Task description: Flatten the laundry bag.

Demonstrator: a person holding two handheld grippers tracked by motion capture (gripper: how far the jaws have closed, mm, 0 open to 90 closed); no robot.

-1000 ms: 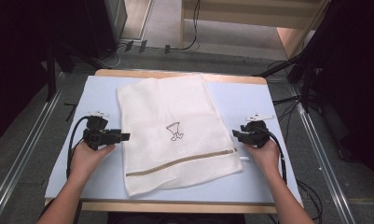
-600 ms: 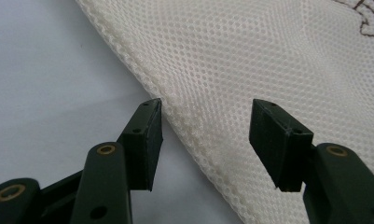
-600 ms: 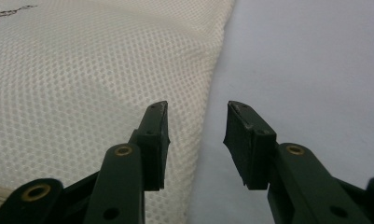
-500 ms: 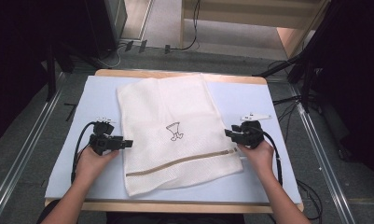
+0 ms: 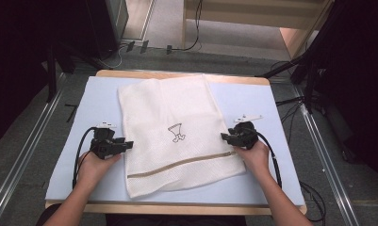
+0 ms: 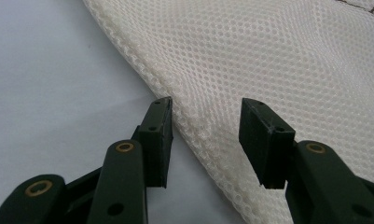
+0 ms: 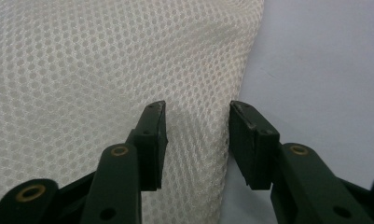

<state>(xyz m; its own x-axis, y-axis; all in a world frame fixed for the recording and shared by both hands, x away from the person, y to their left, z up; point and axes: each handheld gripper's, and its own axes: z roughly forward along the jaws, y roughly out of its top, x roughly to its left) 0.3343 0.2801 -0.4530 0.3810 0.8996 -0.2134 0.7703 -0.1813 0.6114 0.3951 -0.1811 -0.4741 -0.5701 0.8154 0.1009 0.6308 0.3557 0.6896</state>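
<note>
White mesh laundry bag (image 5: 177, 136) lies flat mid-frame on the pale blue table mat (image 5: 97, 103).
The left gripper (image 6: 205, 133), jaws spread, straddles the bag's left edge; the right gripper (image 7: 197, 140), also spread, straddles its right edge.

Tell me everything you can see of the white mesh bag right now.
The white mesh bag lies flat, slightly skewed, on the pale blue table cover. It looks like fine honeycomb netting, with a tan zipper across its near end and a small dark emblem mid-panel. The left gripper and right gripper, both open, straddle its side edges; contact is unclear.
</note>
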